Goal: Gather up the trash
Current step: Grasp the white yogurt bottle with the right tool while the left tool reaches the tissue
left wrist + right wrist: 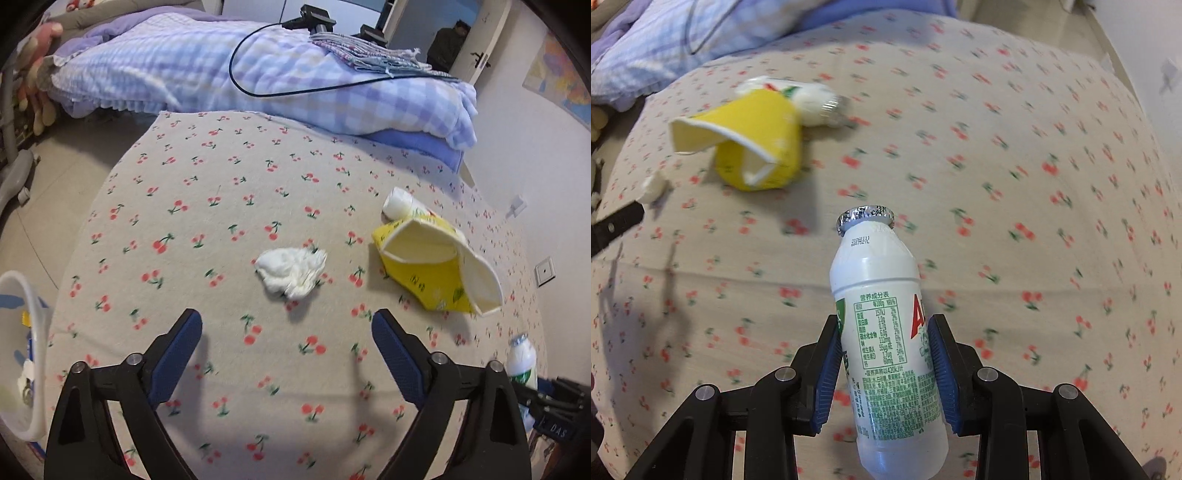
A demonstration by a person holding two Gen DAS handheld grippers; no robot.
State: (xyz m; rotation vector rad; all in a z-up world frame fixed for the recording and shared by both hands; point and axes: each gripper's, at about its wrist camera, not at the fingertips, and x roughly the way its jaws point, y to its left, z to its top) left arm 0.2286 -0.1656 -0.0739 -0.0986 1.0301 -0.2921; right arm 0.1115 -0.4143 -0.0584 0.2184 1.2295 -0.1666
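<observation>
A crumpled white tissue (291, 272) lies on the cherry-print bed sheet (229, 192), just beyond my left gripper (287, 325), which stands open above the sheet with nothing between its fingers. To the tissue's right lies an opened yellow carton (436, 266), with a small white bottle (400, 204) behind it. My right gripper (884, 334) is shut on a white drink bottle (882, 332) with green print and a foil top, held off the sheet. That bottle (521, 363) also shows at the right edge of the left wrist view. The yellow carton (753, 147) and the second bottle (805, 98) lie at upper left.
A white bin (27, 354) with some trash in it stands off the bed's left side. A folded checked blue quilt (258, 74) with a black cable (236, 74) fills the far part of the bed. A wall (535, 184) runs along the right.
</observation>
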